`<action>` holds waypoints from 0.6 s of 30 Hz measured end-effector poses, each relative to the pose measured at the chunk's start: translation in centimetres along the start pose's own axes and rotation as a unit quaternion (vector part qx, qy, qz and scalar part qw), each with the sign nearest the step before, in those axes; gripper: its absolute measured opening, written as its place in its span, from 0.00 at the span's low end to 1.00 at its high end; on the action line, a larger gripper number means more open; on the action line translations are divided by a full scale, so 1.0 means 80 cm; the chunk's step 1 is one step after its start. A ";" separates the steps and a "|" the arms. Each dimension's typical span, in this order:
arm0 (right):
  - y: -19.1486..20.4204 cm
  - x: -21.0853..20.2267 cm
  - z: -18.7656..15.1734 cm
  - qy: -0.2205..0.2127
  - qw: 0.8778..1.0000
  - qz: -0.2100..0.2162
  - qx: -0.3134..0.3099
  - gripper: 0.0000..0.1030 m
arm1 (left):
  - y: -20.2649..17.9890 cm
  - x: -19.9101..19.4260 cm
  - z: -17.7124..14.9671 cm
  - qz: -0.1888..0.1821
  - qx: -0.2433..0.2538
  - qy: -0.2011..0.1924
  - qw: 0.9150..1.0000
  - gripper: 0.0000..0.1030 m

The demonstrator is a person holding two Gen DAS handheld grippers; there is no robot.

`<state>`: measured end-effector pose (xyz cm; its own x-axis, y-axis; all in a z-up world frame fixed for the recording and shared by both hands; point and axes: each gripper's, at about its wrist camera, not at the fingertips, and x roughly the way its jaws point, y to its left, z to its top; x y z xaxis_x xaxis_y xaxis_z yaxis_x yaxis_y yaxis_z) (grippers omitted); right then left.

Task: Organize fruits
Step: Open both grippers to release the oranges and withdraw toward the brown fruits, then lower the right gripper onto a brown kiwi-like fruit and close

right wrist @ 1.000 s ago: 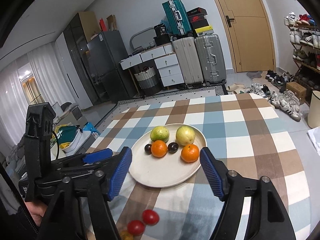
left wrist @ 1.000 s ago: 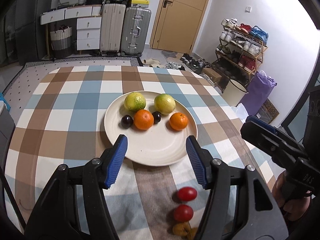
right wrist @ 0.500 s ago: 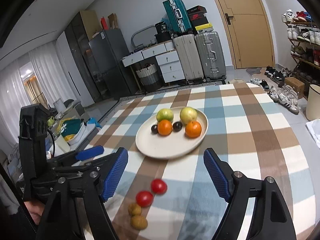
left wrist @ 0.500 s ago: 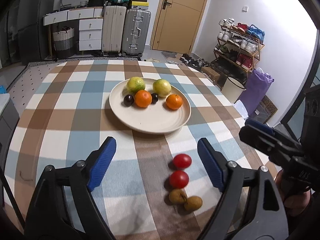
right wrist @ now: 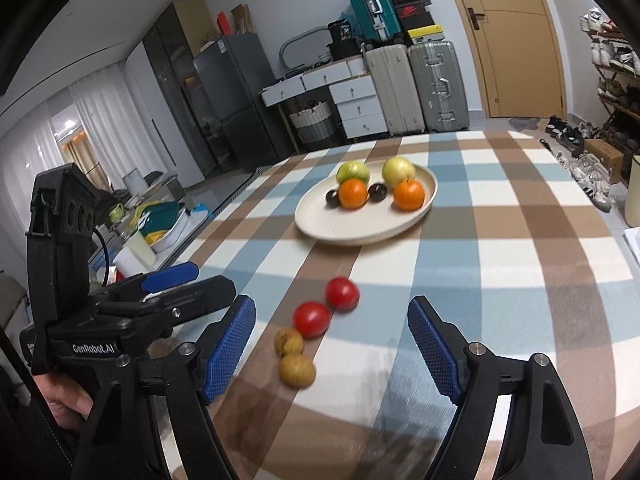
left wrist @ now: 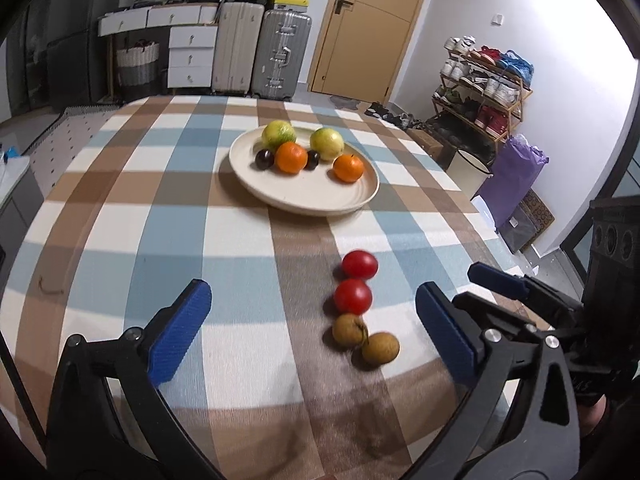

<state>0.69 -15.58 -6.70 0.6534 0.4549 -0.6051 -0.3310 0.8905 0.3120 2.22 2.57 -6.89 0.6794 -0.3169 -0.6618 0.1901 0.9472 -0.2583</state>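
Note:
A cream plate (left wrist: pixel 312 196) (right wrist: pixel 352 228) on the checked tablecloth holds two green-yellow fruits, two oranges (left wrist: pixel 291 157) and two dark plums. On the cloth nearer me lie two red tomatoes (left wrist: pixel 359 265) (right wrist: pixel 311 319) and two brown longans (left wrist: pixel 380 347) (right wrist: pixel 297 369) in a row. My left gripper (left wrist: pixel 312 332) is open and empty, above the near table edge, with the loose fruits between its fingers in view. My right gripper (right wrist: pixel 331 344) is open and empty, just behind the longans. Each gripper shows in the other's view, the right one (left wrist: pixel 496 280) and the left one (right wrist: pixel 172 274).
The round table's edge (left wrist: pixel 472 216) drops off to the right. Beyond the table stand suitcases (left wrist: pixel 280 52), a white drawer unit (left wrist: pixel 188 56), a shoe rack (left wrist: pixel 484 80) and a purple bag (left wrist: pixel 512 176). A low side surface with containers (right wrist: pixel 156 224) is left of the table.
Both grippers have drawn back from the plate toward the near table edge and stayed open. The tomatoes and longans now show fully in front of them.

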 end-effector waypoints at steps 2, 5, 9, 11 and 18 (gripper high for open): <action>-0.001 0.003 -0.008 0.010 1.000 0.007 0.003 0.78 | 0.003 -0.002 -0.005 0.001 -0.003 0.000 1.000 0.99; -0.003 0.007 -0.015 0.021 1.000 0.014 0.007 0.78 | 0.008 -0.005 -0.015 0.006 -0.006 0.002 1.000 0.99; 0.002 0.012 -0.023 0.036 0.999 0.023 0.004 0.78 | 0.014 -0.006 -0.032 0.011 -0.011 0.008 1.000 0.99; 0.006 0.016 -0.027 0.043 0.999 0.024 -0.001 0.78 | 0.017 -0.005 -0.038 0.014 -0.015 0.015 1.000 0.99; 0.017 0.034 -0.032 0.070 0.997 0.018 -0.018 0.73 | 0.032 -0.003 -0.055 0.014 -0.030 0.022 0.999 0.99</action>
<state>0.30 -13.09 -9.80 0.5394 0.4801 -0.6918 -0.3777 0.8722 0.3108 -0.59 4.90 -10.49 0.6512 -0.2933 -0.7000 0.1277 0.9515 -0.2798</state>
